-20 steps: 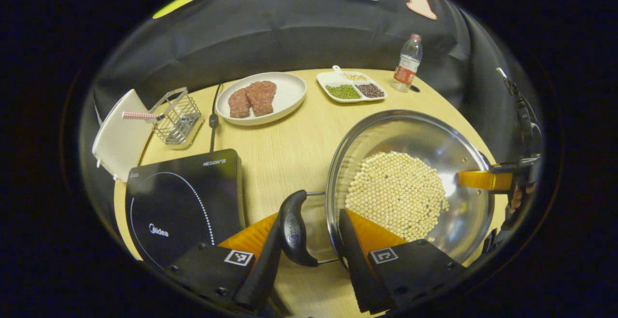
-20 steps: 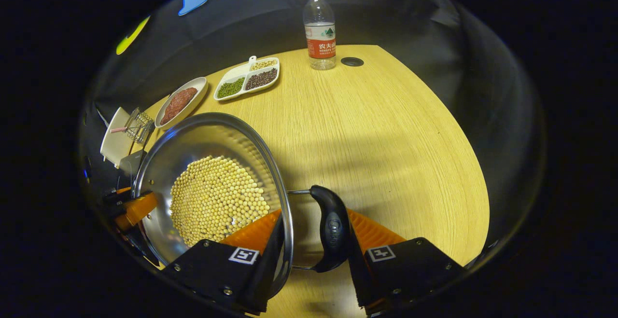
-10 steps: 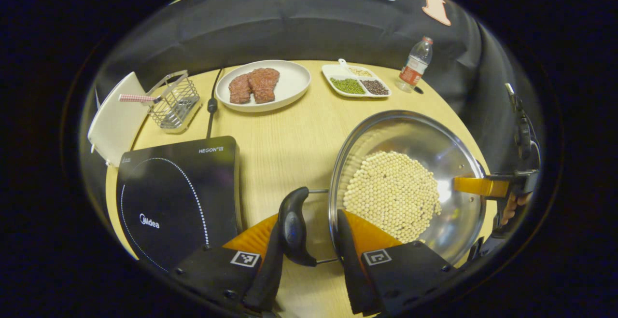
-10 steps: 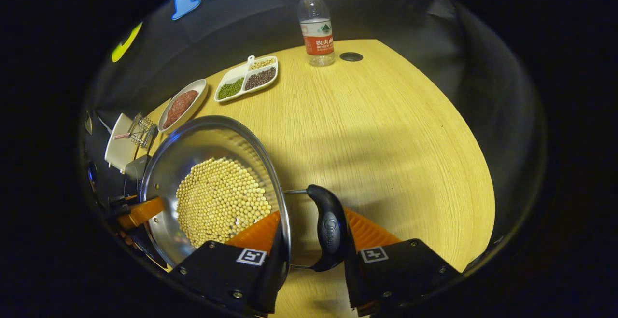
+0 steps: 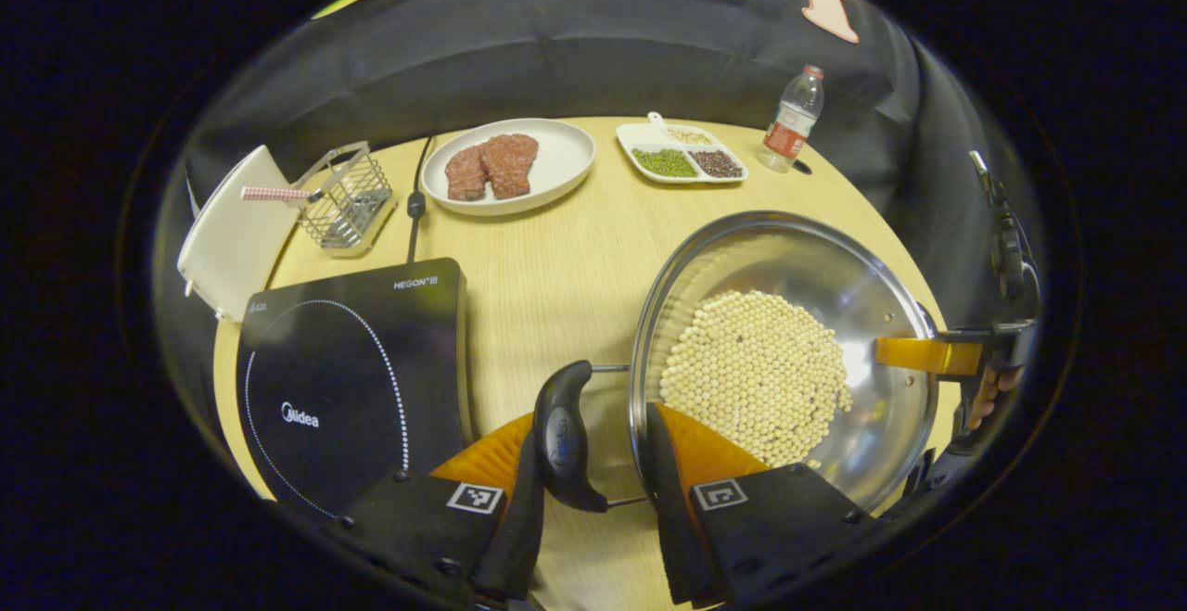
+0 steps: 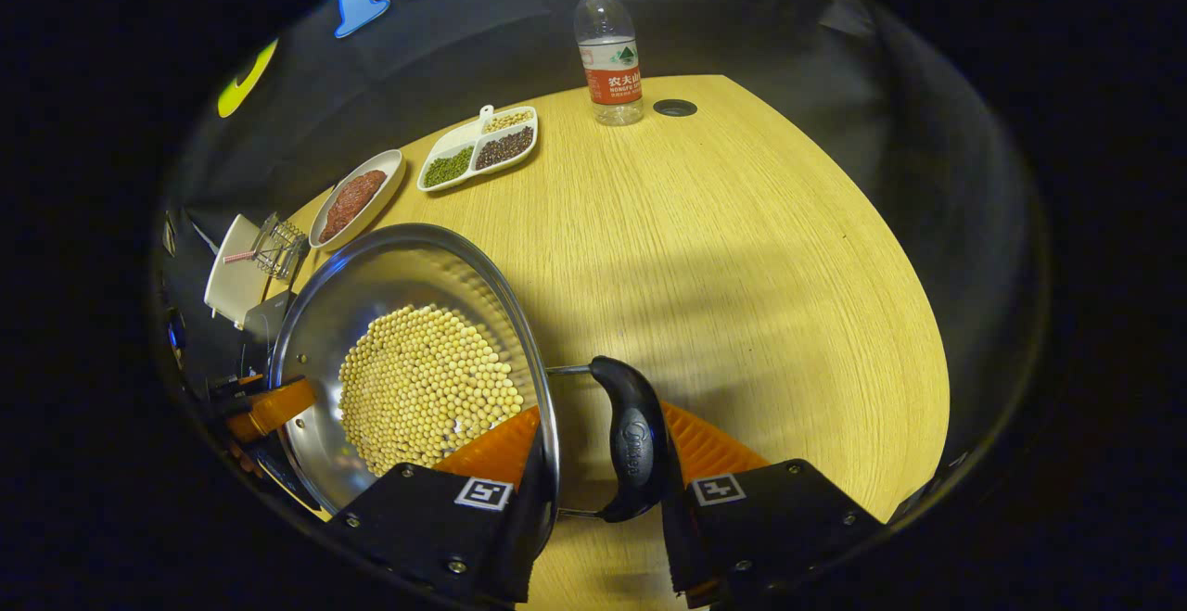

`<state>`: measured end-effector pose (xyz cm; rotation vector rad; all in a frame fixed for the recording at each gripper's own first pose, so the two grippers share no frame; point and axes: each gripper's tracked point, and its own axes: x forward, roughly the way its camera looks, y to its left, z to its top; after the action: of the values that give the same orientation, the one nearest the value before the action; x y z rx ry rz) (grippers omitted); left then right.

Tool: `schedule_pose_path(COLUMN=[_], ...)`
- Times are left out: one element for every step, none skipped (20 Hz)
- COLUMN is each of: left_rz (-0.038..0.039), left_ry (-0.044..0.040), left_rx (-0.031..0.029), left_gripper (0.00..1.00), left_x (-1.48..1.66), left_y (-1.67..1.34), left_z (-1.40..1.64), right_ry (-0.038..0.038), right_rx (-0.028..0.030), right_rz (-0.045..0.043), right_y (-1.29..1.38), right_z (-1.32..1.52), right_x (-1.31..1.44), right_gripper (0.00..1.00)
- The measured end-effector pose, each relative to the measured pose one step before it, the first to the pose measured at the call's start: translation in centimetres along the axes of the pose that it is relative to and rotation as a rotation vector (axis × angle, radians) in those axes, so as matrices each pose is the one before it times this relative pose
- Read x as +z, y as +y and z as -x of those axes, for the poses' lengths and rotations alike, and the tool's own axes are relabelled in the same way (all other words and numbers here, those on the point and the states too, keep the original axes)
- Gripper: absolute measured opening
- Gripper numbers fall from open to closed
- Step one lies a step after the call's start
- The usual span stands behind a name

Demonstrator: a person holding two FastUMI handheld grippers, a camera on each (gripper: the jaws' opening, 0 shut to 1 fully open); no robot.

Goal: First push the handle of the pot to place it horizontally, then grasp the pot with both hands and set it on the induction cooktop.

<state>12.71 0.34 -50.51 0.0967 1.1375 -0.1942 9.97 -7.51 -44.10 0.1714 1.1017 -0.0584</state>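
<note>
A: Taking the pot (image 5: 788, 351) as the landmark and going left to right in the left gripper view, what is there?

B: Farthest from it, at the bench (image 5: 566, 259) edge, a white board (image 5: 227, 240) and a wire basket (image 5: 348, 203). Nearer, the induction cooktop (image 5: 348, 379) lies flat, well apart from the pot, with bare wood between them. Beyond both stand a plate of meat (image 5: 510, 166), a divided dish of beans (image 5: 682, 157) and a water bottle (image 5: 788, 120).

A: And the pot itself?

B: It is steel, with pale beans (image 5: 756, 375) heaped inside. I cannot tell whether its base touches the bench. None of it is over the cooktop.

A: The left gripper (image 5: 593, 463)?

B: Its fingers straddle the near side handle (image 5: 561, 435) and the rim: one finger outside the black grip, the other inside the pot wall, both pressed in on them.

A: The far side of the pot?

B: The right gripper shows there at the rim, one finger reaching over into the pot.

A: In the right gripper view?

B: The pot (image 6: 408, 361) sits left, and the right gripper (image 6: 603, 481) is clamped the same way across rim and handle (image 6: 631, 439). The left gripper (image 6: 264, 407) shows at the far rim.
</note>
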Motion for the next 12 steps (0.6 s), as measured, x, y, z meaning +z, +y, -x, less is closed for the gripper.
schedule_pose_path(left_rz=[-0.00207,0.00079,0.00075,0.00059,-0.00028,0.00107,0.0041,0.00574,0.00706,0.00298,-0.00157,-0.00344], left_ry=[-0.00265,-0.00152,-0.00266,-0.00227,-0.0046,-0.00485,-0.00376,-0.00246,-0.00413,-0.00139,-0.00637,-0.00652], left_rx=[-0.00005,-0.00074,-0.00179,-0.00154,-0.00161,-0.00134,-0.00222,-0.00162,-0.00097,-0.00124,-0.00104,0.00045], left_gripper=[0.6,0.6,0.57,0.63,0.63,0.63,0.63,0.6,0.6,0.6,0.6,0.6], left_x=[0.123,-0.008,0.048,-0.058,0.095,0.081,0.016,-0.02,0.069,-0.069,0.182,0.241], left_y=[-0.134,0.061,0.075,0.009,0.059,0.109,0.07,0.189,0.228,0.25,0.294,0.406], left_z=[0.526,0.108,0.219,0.35,0.439,0.701,0.504,0.527,0.466,0.718,0.563,0.537], right_ry=[-0.00143,-0.00393,-0.00254,-0.00019,-0.00139,-0.00277,-0.0014,-0.00067,-0.00096,-0.00325,-0.00482,-0.00517], right_rx=[0.00085,0.00075,-0.00058,-0.00143,-0.00147,-0.00099,-0.00174,-0.00093,-0.00098,0.00122,0.00188,0.00325], right_rz=[-0.00037,-0.00076,0.00062,0.0009,0.00006,0.00158,0.00343,0.00459,0.00301,0.00253,0.00229,-0.00043], right_y=[-0.03,0.113,0.054,0.132,0.157,0.2,0.217,0.273,0.326,0.225,0.44,0.409], right_z=[0.375,0.266,0.34,0.392,0.456,0.523,0.52,0.4,0.457,0.505,0.567,0.366], right_x=[-0.113,0.034,0.066,-0.042,0.025,-0.029,0.043,-0.037,0.067,0.0,0.05,0.061], right_gripper=[0.55,0.55,0.55,0.55,0.55,0.55,0.55,0.55,0.55,0.55,0.55,0.55])
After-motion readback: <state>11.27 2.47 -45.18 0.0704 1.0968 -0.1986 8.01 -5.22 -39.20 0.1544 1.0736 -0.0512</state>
